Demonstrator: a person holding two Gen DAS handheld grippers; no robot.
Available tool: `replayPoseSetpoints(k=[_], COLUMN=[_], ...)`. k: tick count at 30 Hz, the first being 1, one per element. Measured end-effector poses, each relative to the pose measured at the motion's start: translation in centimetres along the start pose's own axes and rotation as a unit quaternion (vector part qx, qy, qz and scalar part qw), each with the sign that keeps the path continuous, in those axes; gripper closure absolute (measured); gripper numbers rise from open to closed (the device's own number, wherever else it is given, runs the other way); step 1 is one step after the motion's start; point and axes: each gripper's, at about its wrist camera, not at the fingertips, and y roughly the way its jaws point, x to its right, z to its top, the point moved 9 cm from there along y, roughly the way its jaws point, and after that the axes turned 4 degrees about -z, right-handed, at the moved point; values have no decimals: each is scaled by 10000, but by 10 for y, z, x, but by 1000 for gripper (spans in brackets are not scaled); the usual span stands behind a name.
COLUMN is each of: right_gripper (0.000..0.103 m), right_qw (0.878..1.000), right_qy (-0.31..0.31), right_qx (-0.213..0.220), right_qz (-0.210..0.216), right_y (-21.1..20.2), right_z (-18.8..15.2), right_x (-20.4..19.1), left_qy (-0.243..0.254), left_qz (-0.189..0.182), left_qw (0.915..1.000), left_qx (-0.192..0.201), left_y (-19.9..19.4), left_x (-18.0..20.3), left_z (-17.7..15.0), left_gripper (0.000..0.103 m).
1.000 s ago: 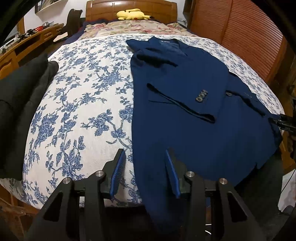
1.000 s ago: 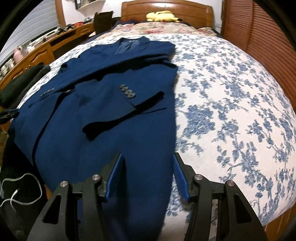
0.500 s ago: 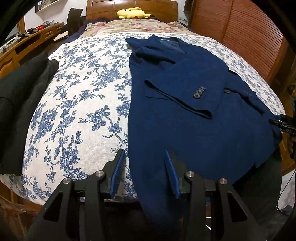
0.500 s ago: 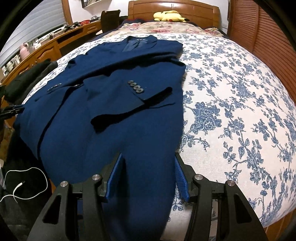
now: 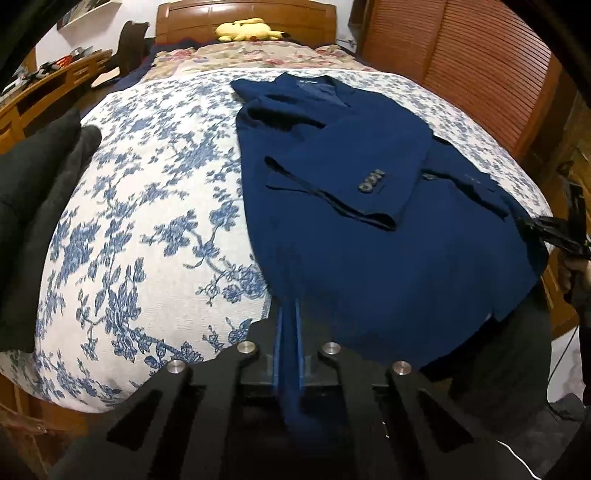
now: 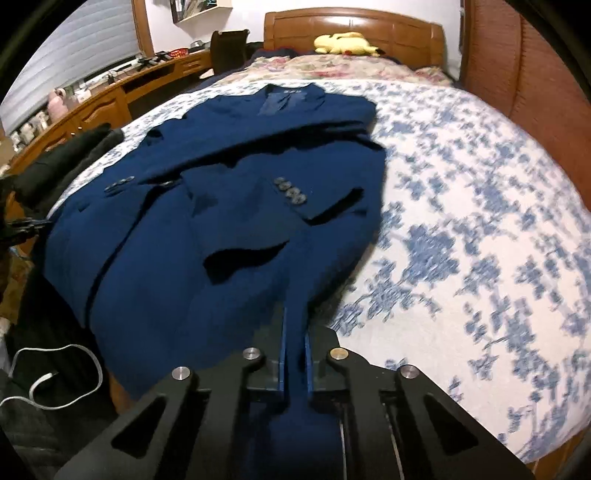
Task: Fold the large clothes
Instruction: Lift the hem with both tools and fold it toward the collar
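Item: navy blazer (image 5: 354, 221), laid flat on my bed's blue-floral cover (image 5: 147, 206), collar twd headboard, sleeves folded across front, bottom hem hanging off near edge. L gripper (image 5: 289, 310) pressed together, pinching hem at one bottom corner; R gripper (image 6: 295, 321) likewise clamped on hem fabric at the other. Surrounds: dark garment pile (image 5: 33, 206) at bed's side, yellow plush (image 5: 247, 31) by wood headboard (image 6: 351, 26), white cable (image 6: 55, 373) on floor.

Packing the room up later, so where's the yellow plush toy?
The yellow plush toy lies at the far end of the bed, against the wooden headboard, beyond the blue jacket in both wrist views.
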Motion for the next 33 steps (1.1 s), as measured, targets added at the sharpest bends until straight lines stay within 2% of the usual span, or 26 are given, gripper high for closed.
replayPoseSetpoints(k=[4,7,16,25,33], right_gripper=[98,98,99,99,99], right_qw=[9988,9957,9807,9674,9551], right_qy=[247,413,637,553,421], right_qx=[393,751,1685,2341,2822], right_qz=[135,359,754,787,796], right_y=[-19,-42,-123,-204,-274], right_z=[19,38,94,102,85], right_x=[2,3,-1,0,-4], left_qy=[264,419,865,1059,1208], left_qz=[82,132,257,245,159], left_qw=[9991,9967,9831,9704,9555], left_qx=[312,687,1591,2156,2686], left_y=[-22,-48,-123,-189,-246], left_x=[12,24,62,86,105], left_z=[18,41,110,140,160], left_gripper=[98,99,99,99,99])
